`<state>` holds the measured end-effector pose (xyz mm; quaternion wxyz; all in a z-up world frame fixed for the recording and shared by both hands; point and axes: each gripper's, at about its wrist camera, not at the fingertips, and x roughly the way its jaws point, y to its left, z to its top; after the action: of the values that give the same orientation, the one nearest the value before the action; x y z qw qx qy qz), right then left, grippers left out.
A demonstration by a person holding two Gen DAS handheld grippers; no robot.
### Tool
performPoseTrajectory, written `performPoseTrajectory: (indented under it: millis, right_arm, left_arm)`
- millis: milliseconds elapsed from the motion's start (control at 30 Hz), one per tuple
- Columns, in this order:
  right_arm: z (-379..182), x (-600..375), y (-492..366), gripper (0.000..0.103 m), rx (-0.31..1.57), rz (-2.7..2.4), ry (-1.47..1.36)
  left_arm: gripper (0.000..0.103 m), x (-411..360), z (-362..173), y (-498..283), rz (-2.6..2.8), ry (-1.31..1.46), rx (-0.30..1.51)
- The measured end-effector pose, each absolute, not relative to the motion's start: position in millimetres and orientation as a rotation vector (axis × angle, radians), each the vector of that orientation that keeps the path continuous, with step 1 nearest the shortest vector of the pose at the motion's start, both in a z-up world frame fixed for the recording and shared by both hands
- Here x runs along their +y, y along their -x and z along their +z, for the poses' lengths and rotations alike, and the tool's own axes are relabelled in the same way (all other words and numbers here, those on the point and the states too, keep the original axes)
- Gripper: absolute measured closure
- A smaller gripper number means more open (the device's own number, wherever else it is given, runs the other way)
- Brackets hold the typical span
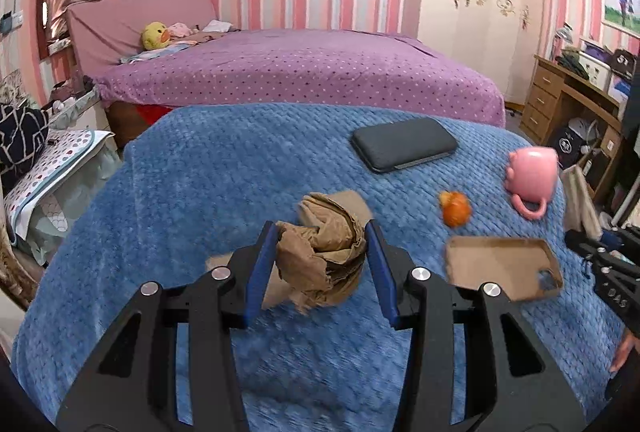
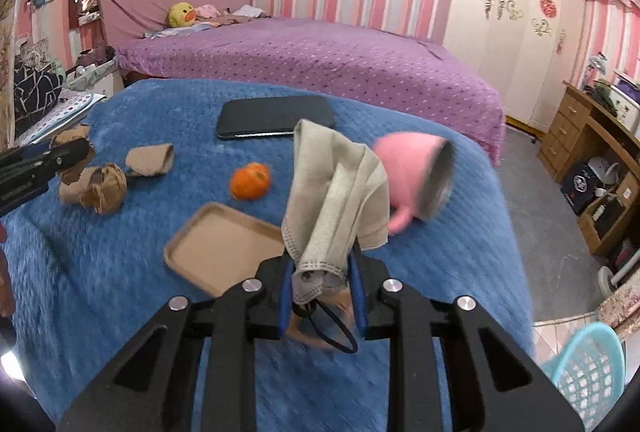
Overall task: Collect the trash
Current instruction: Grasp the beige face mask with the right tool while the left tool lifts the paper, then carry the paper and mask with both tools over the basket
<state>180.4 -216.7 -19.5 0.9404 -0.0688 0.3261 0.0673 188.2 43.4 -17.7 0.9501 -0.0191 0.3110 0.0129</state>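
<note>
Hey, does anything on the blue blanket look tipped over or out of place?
Yes. The pink ceramic mug lies on its side at the right of the blue fleece blanket, handle resting on the fabric, mouth facing right. A half-peeled orange sits loose beside it.

Bare blue blanket nearside; cardboard tray, orange, mug crowd beyond.

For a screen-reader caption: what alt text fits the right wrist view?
The right gripper holds a grey face mask above a blue blanket. Behind lie a cardboard tray, orange peel, tipped pink mug, black phone.
</note>
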Motion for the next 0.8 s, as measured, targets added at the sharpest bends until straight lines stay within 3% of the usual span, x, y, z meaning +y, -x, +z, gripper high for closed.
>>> performPoseTrajectory:
  millis: [400, 800]
  right_arm:
    - [-7, -298, -106, 0.079, 0.607, -0.007, 0.113]
    - [-27, -339, -90, 0.079, 0.616, -0.065, 0.085]
  left_arm:
    - [0.059, -40, -24, -152, -0.146, 0.046, 0.673]
    - [0.059, -93, -38, -123, -0.185, -0.037, 0.638]
